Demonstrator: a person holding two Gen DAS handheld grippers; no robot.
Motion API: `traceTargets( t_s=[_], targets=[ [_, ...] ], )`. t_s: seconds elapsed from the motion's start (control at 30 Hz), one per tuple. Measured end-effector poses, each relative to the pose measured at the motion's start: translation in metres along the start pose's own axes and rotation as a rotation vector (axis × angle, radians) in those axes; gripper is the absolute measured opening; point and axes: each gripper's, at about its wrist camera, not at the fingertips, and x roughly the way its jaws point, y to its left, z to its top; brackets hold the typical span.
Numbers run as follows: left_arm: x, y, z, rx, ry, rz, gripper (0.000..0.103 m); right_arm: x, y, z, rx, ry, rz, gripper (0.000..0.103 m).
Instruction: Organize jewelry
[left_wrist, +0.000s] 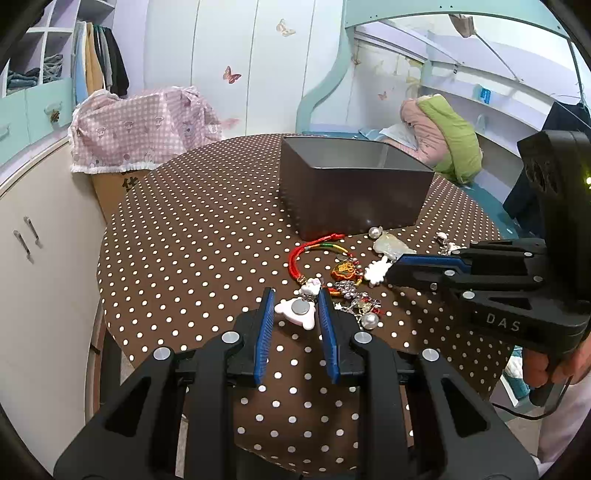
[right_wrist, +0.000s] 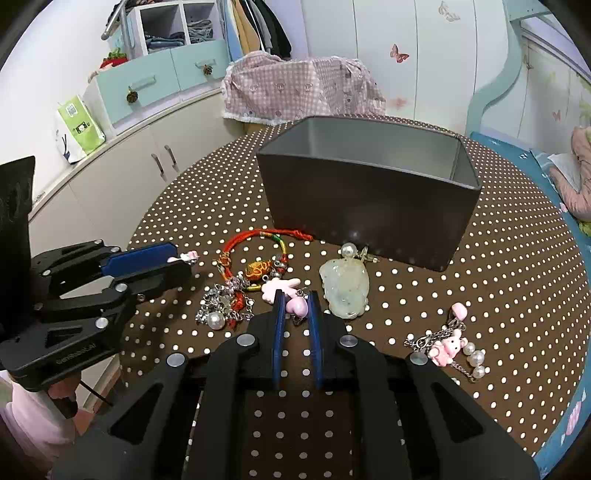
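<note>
On a round tabletop covered in brown cloth with white dots, two handheld grippers work a scatter of jewelry. Nearest the right wrist camera, the right gripper is closed on a small pink heart charm, its blue pads pressing either side. In the left wrist view, the left gripper is clamped on a white bear-shaped charm with a round grey disc on its face.

Seen from the right wrist, a tangle of silver chain with a pearl lies at 9 o'clock of the heart charm, a pale jade pendant just beside it at 2 o'clock, and a pink pig charm on a pearl chain well apart at 4 o'clock. A pink bunny charm touches the right gripper's left finger tip. Farther back, at 11 o'clock, a red braided cord bracelet with an orange pendant curls on the cloth.

Beyond the jewelry, at 12 o'clock, stands an open dark grey box; none of the pieces lies in it as far as the views show. A pink checked cover drapes furniture behind the tabletop.
</note>
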Motion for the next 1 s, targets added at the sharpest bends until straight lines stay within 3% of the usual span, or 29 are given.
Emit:
traceTargets(
  t_s=[0.3, 0.7, 1.0],
  targets=[
    [-0.004, -0.007, 0.020, 0.013, -0.043, -0.016, 0.024, -0.021, -0.006, 0.013, 0.003, -0.061, -0.017, 0.011],
    [-0.006, -0.034, 0.073, 0.064, -0.151, -0.050, 0.024, -0.054, -0.023, 0.051, -0.012, -0.175, -0.068, 0.011],
    [0.007, -0.044, 0.109, 0.082, -0.191, -0.056, 0.024, -0.048, -0.037, 0.076, -0.020, -0.204, -0.081, 0.011]
  ],
)
